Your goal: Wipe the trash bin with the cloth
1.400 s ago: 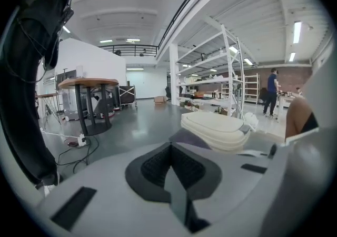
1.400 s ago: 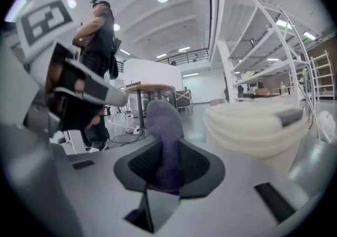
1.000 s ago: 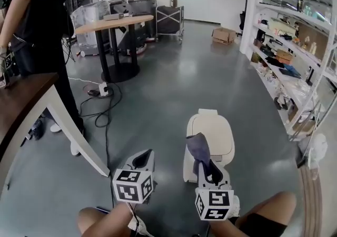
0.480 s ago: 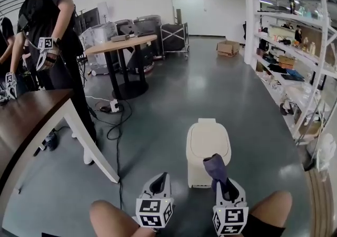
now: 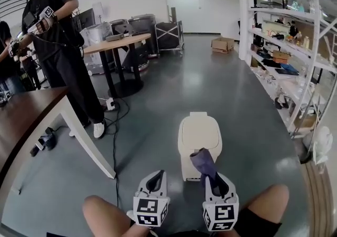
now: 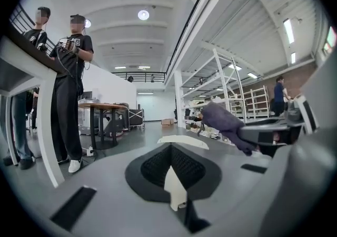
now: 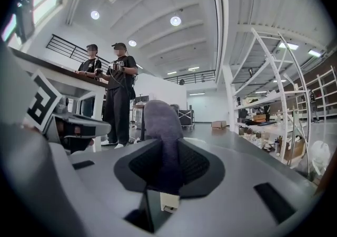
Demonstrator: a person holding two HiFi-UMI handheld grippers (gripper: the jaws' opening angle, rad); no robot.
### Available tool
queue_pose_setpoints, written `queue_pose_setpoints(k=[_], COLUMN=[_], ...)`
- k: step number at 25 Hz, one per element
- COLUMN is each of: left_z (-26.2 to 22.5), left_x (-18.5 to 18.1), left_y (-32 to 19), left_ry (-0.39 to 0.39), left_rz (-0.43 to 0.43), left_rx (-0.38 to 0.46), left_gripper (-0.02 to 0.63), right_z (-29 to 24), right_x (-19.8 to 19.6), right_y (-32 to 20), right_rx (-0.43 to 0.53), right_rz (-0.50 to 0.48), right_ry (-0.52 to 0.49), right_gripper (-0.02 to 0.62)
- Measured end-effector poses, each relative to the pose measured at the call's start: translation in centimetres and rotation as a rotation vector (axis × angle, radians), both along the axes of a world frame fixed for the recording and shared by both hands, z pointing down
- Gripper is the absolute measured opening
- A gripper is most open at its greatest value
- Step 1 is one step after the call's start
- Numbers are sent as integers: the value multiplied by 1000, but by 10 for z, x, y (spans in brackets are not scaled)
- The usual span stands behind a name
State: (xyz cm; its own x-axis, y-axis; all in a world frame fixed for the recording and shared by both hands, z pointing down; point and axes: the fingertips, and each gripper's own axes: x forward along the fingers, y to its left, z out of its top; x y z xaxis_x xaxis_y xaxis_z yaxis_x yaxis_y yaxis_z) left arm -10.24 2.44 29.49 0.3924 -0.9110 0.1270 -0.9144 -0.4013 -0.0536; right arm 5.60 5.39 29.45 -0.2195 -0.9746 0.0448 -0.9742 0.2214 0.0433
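Your right gripper [image 5: 215, 180], jaws clamped on the purple cloth [image 5: 202, 161], has shifted in front of the cream trash bin's [image 5: 198, 131] near side. Your left gripper [image 5: 155, 179], jaws together and empty, stays to the bin's near left.

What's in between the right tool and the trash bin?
Only the purple cloth. The right tool pinches it, and it sticks up in front of the cream trash bin. The head view shows this.
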Motion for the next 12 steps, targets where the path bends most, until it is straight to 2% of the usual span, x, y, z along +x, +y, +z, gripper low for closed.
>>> queue_pose_setpoints(k=[7, 12], left_z=[4, 12], left_x=[10, 11], left_y=[1, -3], left_ry=[4, -8], left_rz=[27, 37], left_rx=[-10, -19], left_gripper=[-3, -3], right_z=[1, 7], right_x=[-4, -7], right_y=[2, -5], right_rx=[23, 11], right_rz=[-6, -4], right_ry=[24, -5], right_gripper=[100, 100])
